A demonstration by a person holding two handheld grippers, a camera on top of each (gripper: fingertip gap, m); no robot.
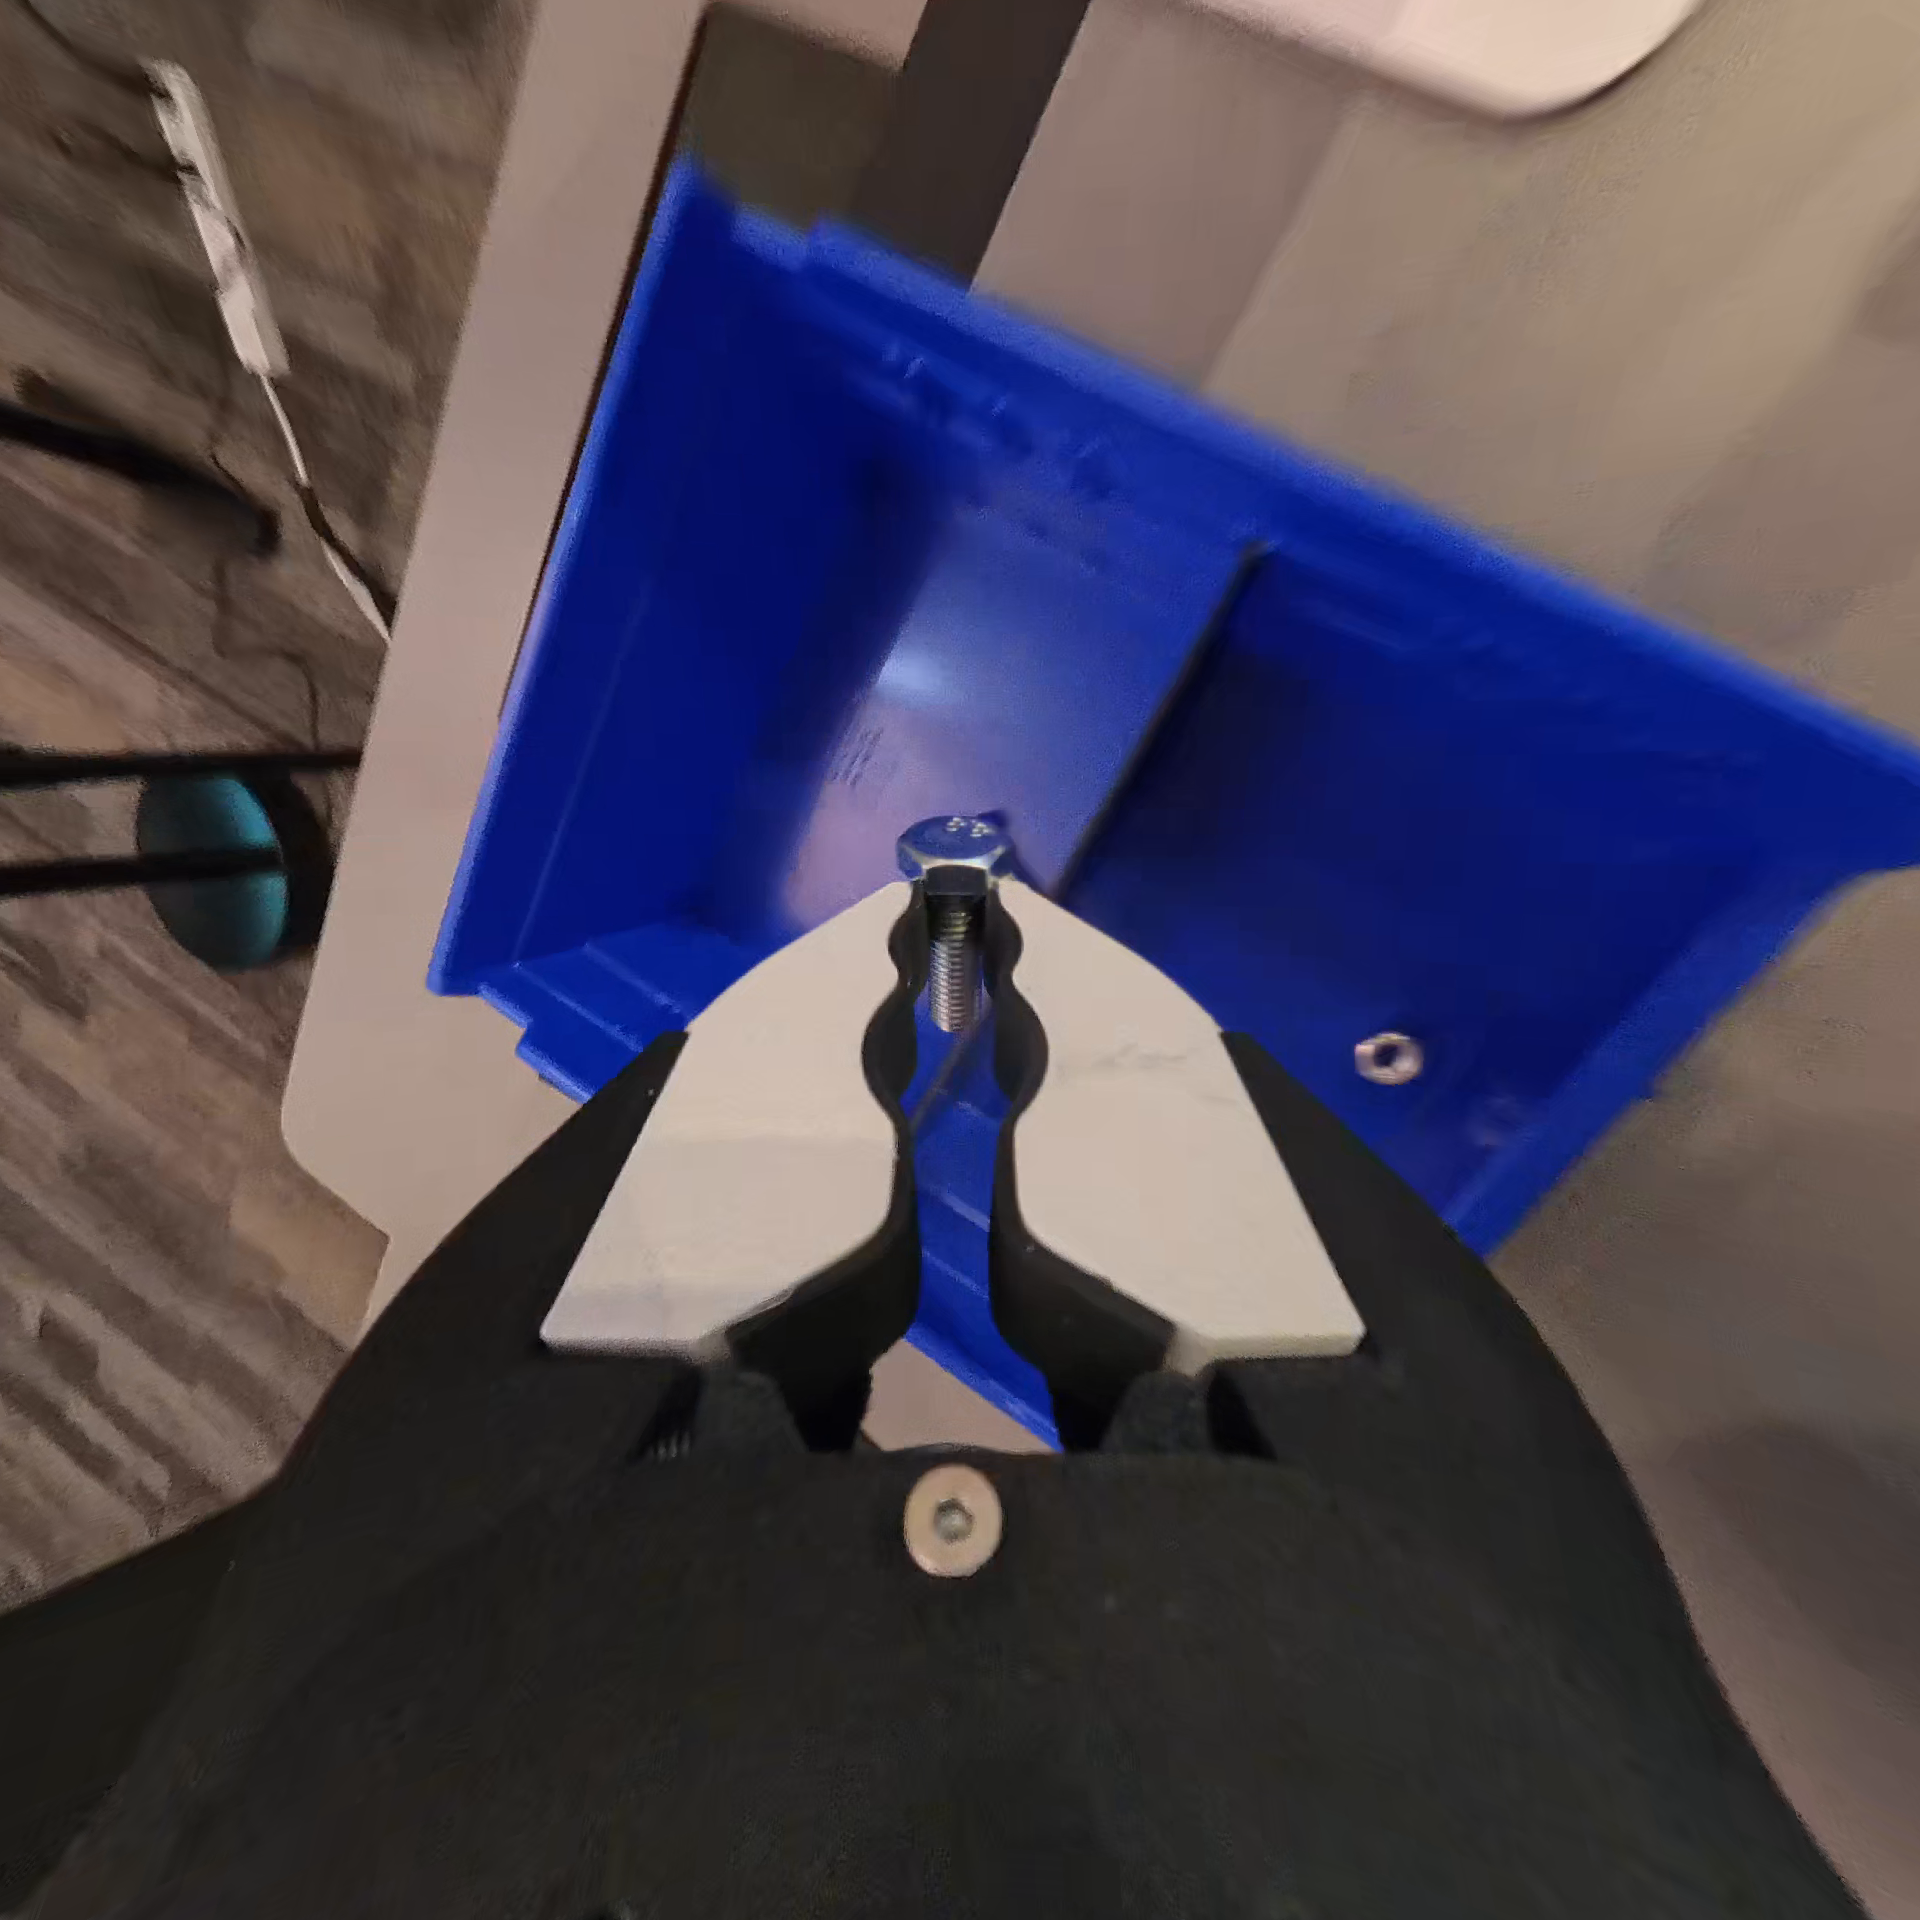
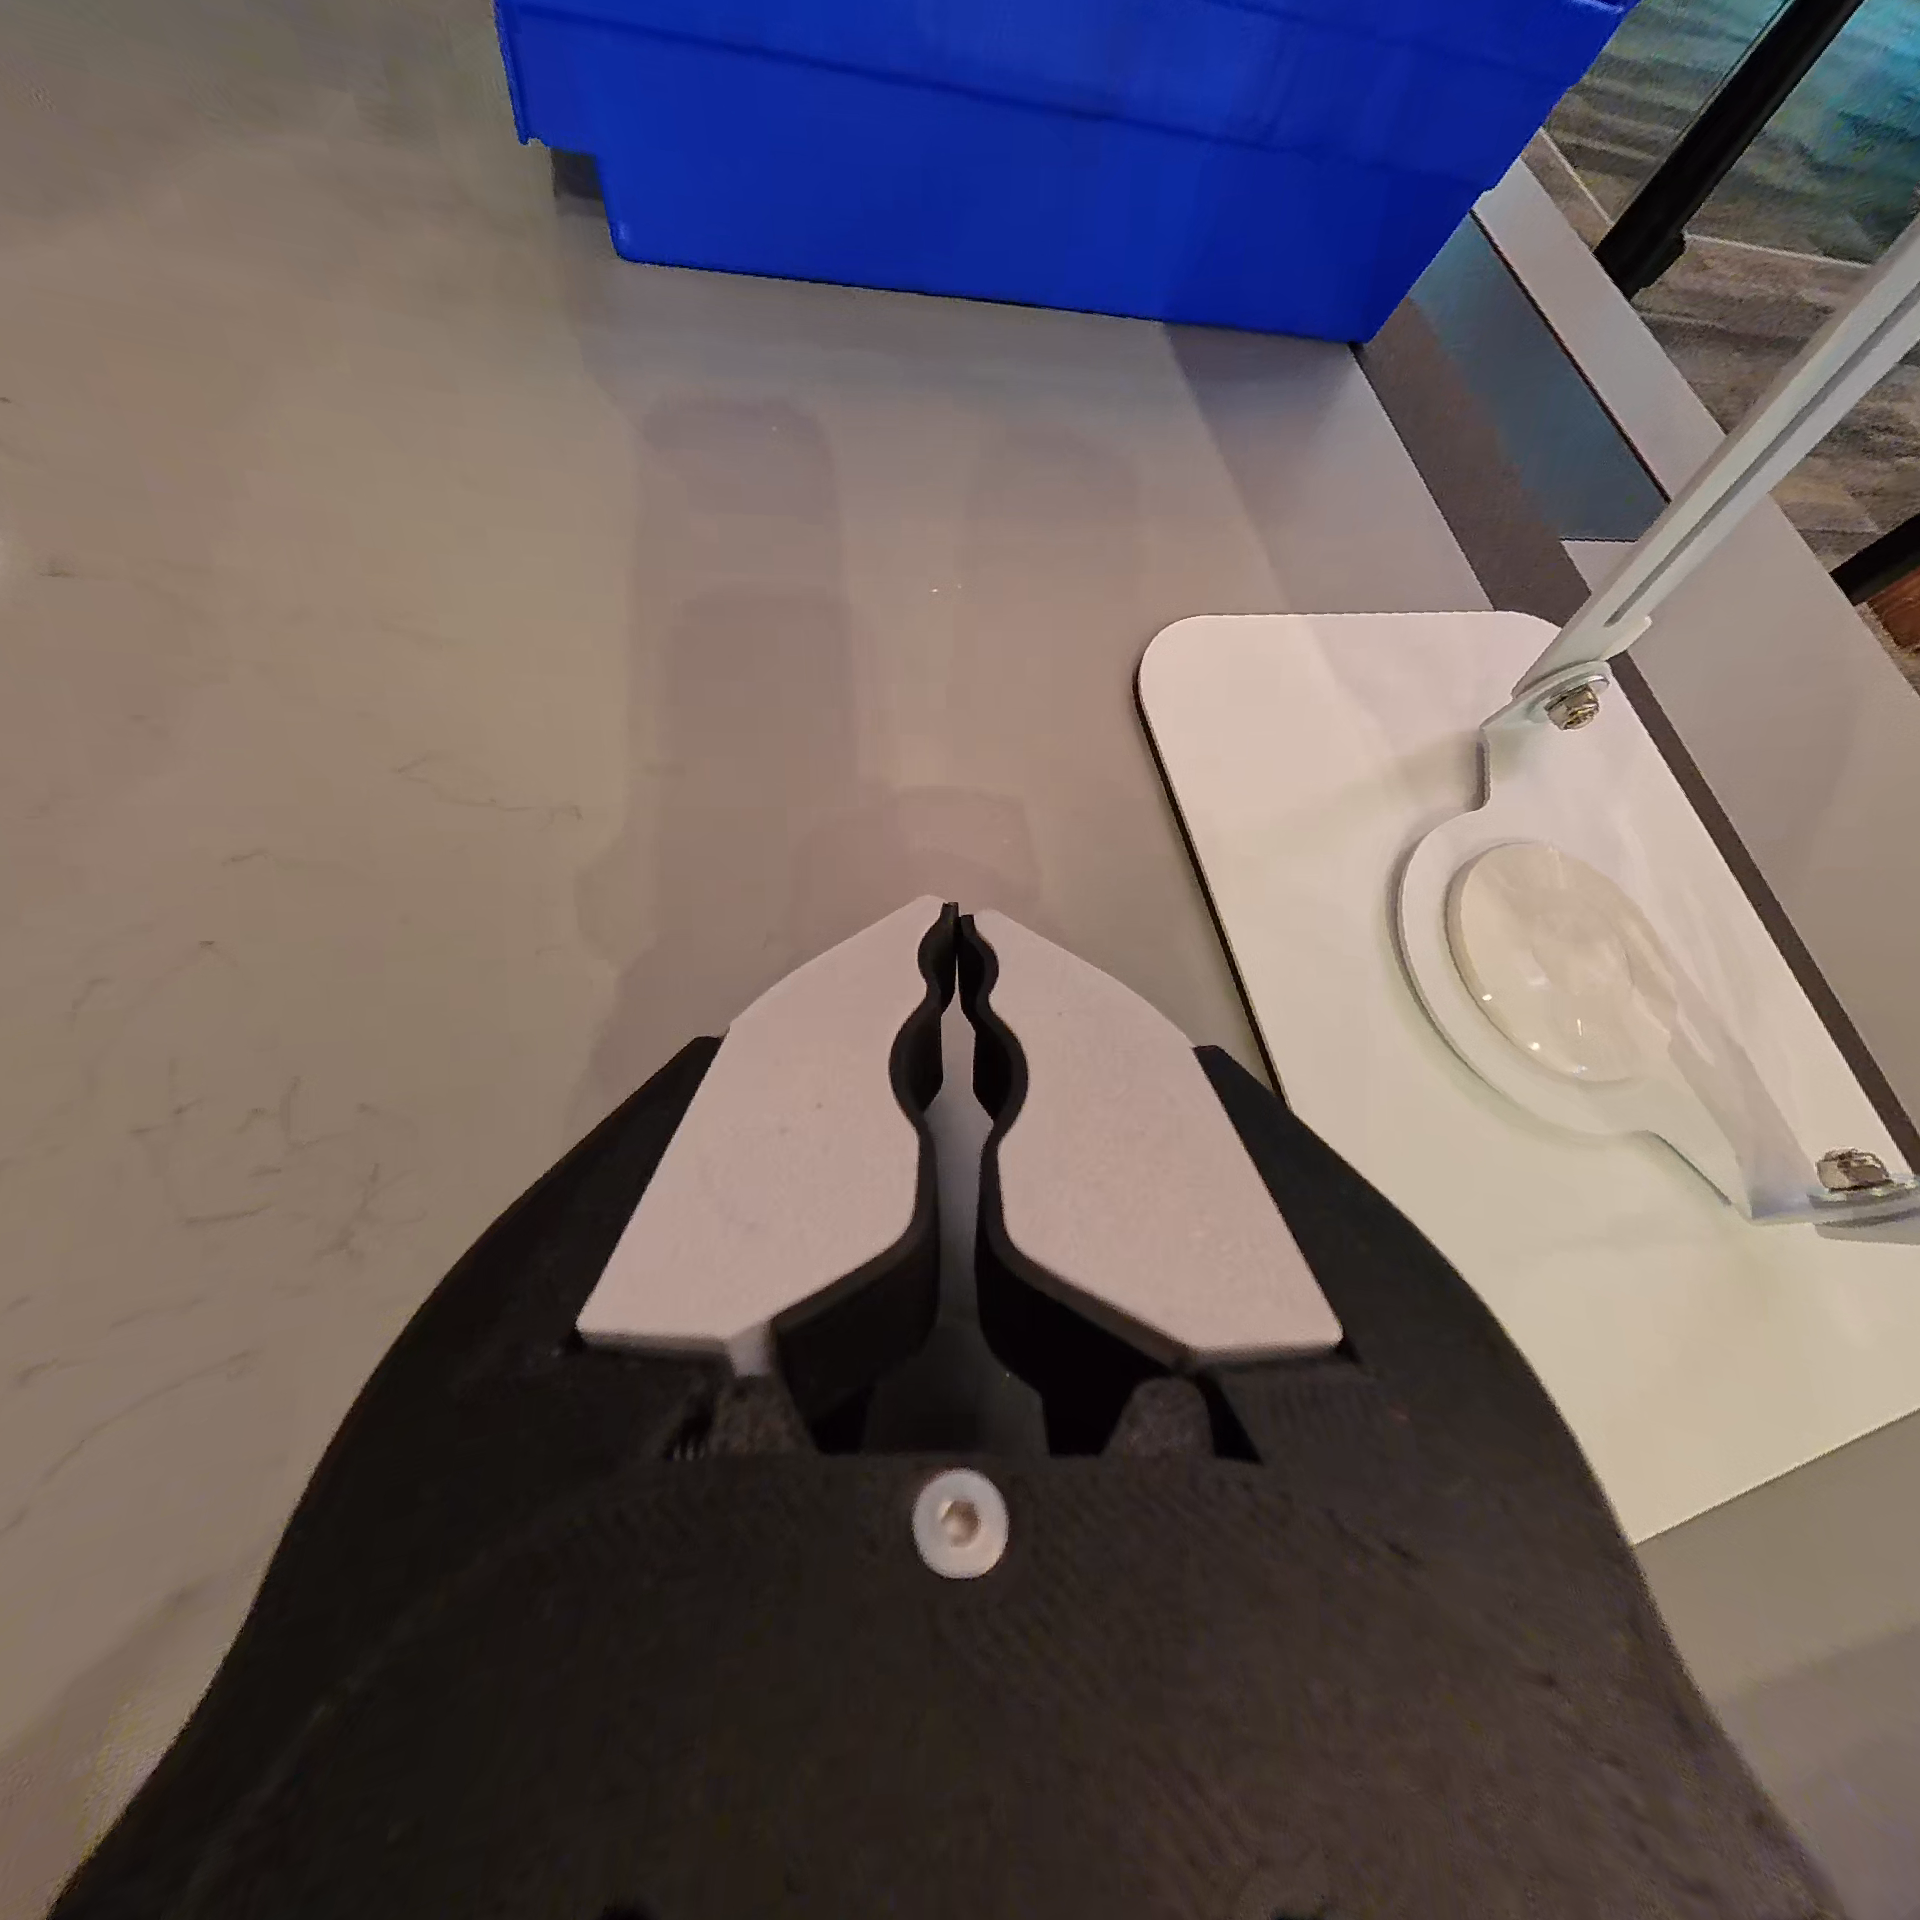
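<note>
Your grey table (image 2: 416, 623) carries everything here. On it sits the blue bin (image 1: 1403, 831), split by a divider (image 1: 1153, 727) into two compartments; in the right wrist view the same blue bin (image 2: 987, 156) stands at the far edge. A white base plate (image 2: 1351, 1143) lies to the right of your right gripper (image 2: 954, 920), bearing a clear bracket with a lens (image 2: 1538, 977) and a slanting metal strut (image 2: 1766, 436). Your right gripper's jaws are pressed together at the tips, holding nothing. Your left gripper (image 1: 956, 894) hangs over the bin, jaws clamped on a hex bolt (image 1: 948, 914), head outward. A small nut (image 1: 1389, 1058) lies in the right compartment.
</note>
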